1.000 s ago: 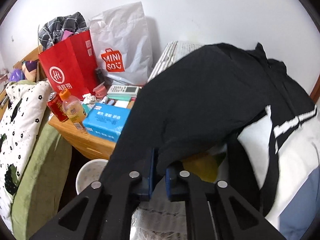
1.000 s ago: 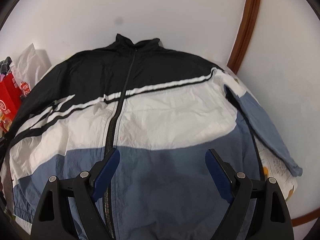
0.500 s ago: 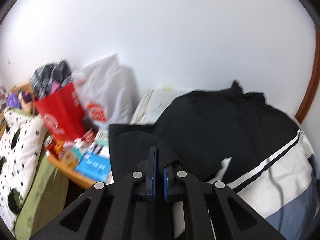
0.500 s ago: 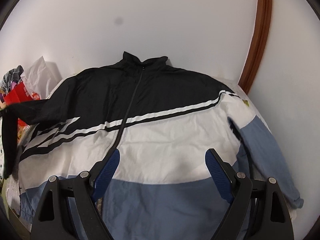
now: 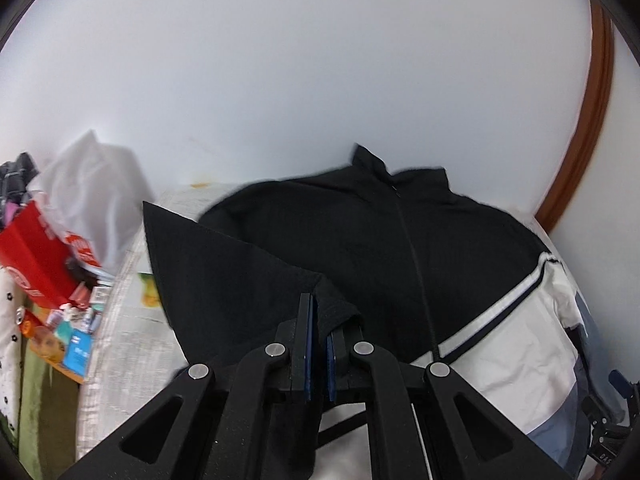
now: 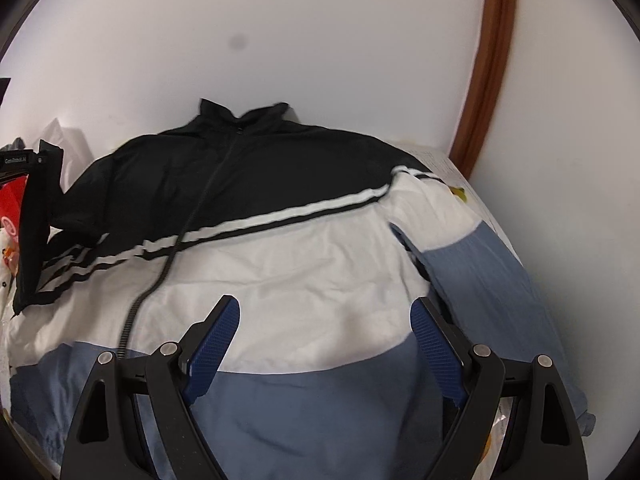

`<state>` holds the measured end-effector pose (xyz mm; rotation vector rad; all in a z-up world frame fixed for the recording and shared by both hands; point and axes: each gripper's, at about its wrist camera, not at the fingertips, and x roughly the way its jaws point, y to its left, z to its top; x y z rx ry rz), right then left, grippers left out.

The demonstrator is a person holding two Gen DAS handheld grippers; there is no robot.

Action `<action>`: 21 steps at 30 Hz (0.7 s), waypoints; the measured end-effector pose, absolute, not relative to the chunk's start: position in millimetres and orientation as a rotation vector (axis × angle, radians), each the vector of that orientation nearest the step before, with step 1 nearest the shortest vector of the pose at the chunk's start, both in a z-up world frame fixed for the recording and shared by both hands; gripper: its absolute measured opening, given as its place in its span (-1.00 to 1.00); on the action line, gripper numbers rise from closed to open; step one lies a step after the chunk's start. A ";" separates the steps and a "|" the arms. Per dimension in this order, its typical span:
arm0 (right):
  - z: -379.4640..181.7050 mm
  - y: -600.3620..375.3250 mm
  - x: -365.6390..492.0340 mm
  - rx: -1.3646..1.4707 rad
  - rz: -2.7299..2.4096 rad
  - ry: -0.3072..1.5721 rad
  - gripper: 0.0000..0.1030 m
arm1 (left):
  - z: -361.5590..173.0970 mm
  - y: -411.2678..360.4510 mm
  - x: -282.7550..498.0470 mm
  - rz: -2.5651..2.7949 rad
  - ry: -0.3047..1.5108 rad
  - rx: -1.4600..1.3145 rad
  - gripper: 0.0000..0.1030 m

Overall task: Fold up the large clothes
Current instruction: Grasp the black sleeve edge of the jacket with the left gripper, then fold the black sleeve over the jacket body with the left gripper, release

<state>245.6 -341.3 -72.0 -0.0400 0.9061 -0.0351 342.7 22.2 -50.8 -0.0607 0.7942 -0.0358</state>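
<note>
A zip jacket (image 6: 304, 248) in black, white and blue lies front up on the bed, collar toward the wall. Its black left sleeve (image 5: 224, 276) is lifted off the bed and drawn over the jacket's black chest (image 5: 360, 240). My left gripper (image 5: 319, 320) is shut on that sleeve's cuff. In the right wrist view the same sleeve (image 6: 36, 232) hangs at the left edge from the left gripper (image 6: 24, 160). My right gripper (image 6: 324, 316) stands open above the white and blue front, nothing between its pads. The blue right sleeve (image 6: 492, 280) lies flat along the bed's right side.
A bedside table (image 5: 60, 356) left of the bed holds a red paper bag (image 5: 32, 256), a white plastic bag (image 5: 92, 196), boxes and cans. A white wall runs behind the bed, with a brown wooden frame (image 6: 488, 68) at the right. A patterned bed cover (image 5: 120, 312) shows beside the jacket.
My left gripper has risen and swung right with the black sleeve, carrying it from over the bedside table across the jacket's chest. My right gripper has drawn back toward the jacket's hem, still open.
</note>
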 end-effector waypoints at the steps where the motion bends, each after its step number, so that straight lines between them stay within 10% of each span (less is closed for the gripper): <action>1: -74.9 -346.1 246.5 -0.035 -0.042 0.910 0.68 | -53.8 17.3 344.1 -0.038 0.801 -0.052 -0.89; 12: -90.3 -363.2 249.9 -0.019 -0.065 0.932 0.68 | -82.9 -5.2 351.0 -0.072 0.914 -0.060 -0.88; 21: -73.2 -332.0 257.8 -0.012 0.010 0.891 0.47 | -64.9 -6.0 312.1 -0.202 0.887 -0.056 0.40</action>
